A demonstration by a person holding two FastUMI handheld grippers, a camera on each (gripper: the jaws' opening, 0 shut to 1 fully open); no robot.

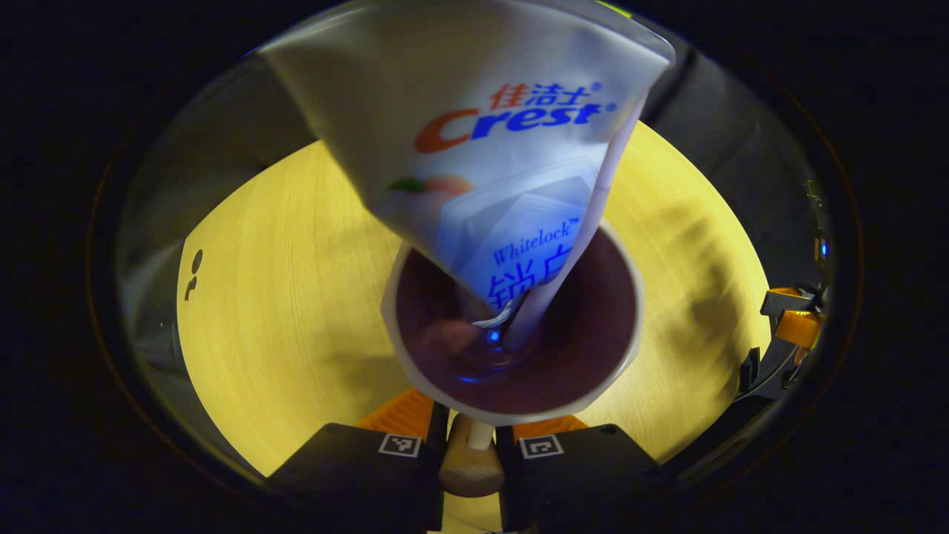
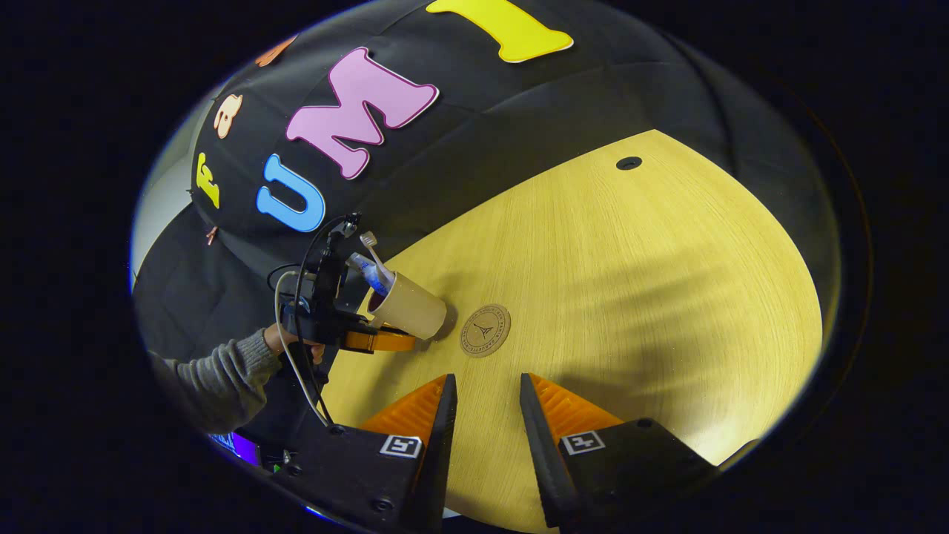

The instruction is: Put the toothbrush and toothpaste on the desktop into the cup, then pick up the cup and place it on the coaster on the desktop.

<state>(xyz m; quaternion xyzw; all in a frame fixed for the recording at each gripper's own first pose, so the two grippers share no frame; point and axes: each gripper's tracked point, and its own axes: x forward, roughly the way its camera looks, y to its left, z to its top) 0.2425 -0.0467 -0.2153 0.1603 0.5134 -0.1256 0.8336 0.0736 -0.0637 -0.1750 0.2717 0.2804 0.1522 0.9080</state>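
Observation:
I look down into the beige cup (image 1: 511, 404) with its dark inside. The white toothpaste tube (image 1: 474, 126) stands in it, tail end up, and the pale toothbrush handle (image 1: 574, 245) leans beside the tube. My left gripper (image 1: 471, 445) is shut on the cup's near wall. In the right gripper view the cup (image 2: 411, 304) sits tilted just left of the round coaster (image 2: 485, 331), with the toothbrush head (image 2: 368, 239) and the tube (image 2: 373, 273) sticking out; I cannot tell if its base touches the table. My right gripper (image 2: 485, 389) hangs open over the table, near the coaster, holding nothing.
The wooden table (image 2: 652, 297) runs wide to the right of the coaster, with a small hole (image 2: 629, 162) near its far edge. A hand in a grey sleeve (image 2: 222, 374) holds the left gripper's body, from which cables trail. Black cloth walls close the booth behind.

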